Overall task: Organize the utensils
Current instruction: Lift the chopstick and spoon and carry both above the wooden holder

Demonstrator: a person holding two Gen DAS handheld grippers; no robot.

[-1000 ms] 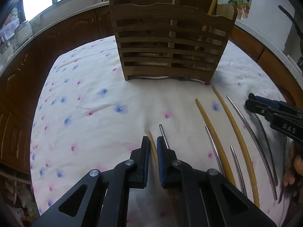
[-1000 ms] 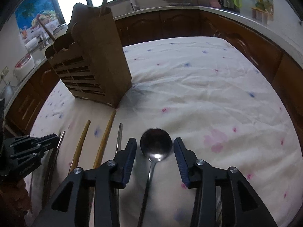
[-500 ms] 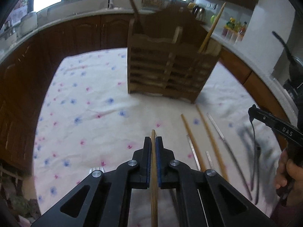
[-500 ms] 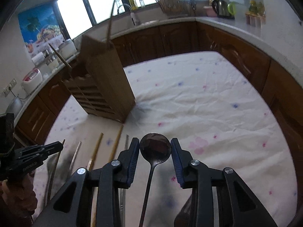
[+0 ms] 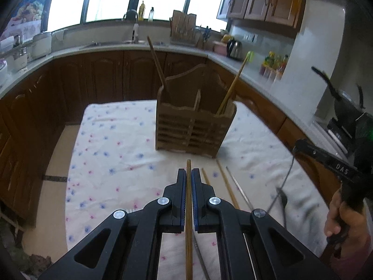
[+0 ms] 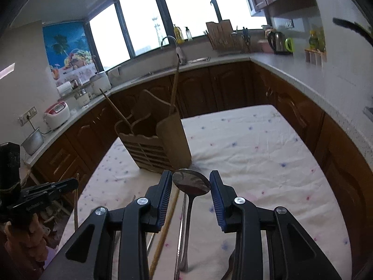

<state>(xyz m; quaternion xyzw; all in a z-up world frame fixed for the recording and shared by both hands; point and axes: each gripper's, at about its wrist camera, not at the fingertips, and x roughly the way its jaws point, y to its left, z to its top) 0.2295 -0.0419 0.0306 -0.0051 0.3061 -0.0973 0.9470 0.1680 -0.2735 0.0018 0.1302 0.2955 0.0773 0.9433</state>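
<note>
A table under a white cloth (image 5: 112, 140) dotted with small blue and pink flowers fills the middle of the kitchen, dark wooden cabinets (image 6: 223, 86) running round it. Near the far end of the cloth stands a slatted wooden utensil holder (image 5: 194, 128), upright, with one chopstick leaning out of its left compartment and another out of its right. On the cloth in front of it lie loose chopsticks (image 5: 227, 186), wooden and metal, side by side. The left gripper (image 5: 188, 184) is raised above the cloth with its jaws pressed together on a wooden chopstick (image 5: 188, 233), which pokes out past the tips towards the holder. The right gripper (image 6: 191, 186) is clamped on a metal spoon (image 6: 191, 183), the bowl between its blue pads and the handle trailing back.
</note>
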